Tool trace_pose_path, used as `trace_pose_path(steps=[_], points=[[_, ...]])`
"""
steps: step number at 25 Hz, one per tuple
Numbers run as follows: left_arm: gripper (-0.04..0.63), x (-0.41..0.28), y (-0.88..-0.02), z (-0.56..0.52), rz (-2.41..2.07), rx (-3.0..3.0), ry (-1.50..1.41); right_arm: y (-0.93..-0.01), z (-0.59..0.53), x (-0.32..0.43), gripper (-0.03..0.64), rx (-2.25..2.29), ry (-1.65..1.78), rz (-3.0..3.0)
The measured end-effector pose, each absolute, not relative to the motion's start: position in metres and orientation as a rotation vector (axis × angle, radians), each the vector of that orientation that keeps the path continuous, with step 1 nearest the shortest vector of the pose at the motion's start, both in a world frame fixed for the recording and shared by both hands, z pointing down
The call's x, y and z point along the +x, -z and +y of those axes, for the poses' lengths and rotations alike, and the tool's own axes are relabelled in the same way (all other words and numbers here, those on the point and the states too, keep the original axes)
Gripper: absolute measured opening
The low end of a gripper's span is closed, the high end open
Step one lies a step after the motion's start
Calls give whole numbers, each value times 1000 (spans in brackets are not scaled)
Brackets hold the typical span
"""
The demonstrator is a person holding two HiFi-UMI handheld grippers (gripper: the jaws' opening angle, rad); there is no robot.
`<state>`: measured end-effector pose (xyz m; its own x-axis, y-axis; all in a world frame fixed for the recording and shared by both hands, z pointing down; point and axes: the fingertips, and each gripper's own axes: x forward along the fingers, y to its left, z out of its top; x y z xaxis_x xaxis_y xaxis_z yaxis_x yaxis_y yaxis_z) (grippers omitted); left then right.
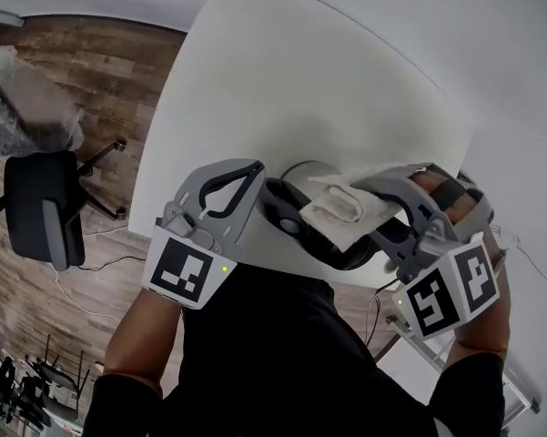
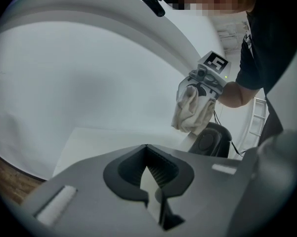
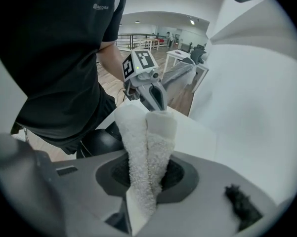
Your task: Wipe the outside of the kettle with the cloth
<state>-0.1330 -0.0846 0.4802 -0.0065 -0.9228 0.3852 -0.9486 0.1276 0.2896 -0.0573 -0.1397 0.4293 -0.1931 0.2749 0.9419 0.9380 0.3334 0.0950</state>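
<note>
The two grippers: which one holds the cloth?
The right gripper: its jaws are shut on the white cloth. The left gripper is shut with nothing between its jaws.

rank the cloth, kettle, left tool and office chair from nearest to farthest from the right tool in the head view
1. cloth: clamped in the right tool itself.
2. kettle: just beneath it, slightly to its left.
3. left tool: across the kettle, on the left side.
4. office chair: far out at the left edge of the view.
</note>
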Motion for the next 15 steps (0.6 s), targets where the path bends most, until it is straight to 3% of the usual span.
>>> trace_pose_path(steps=[15], points=[[8,-113,-513,-73,-1907,1745,23,-527,-127,-70,97,-1283,831,-1431]])
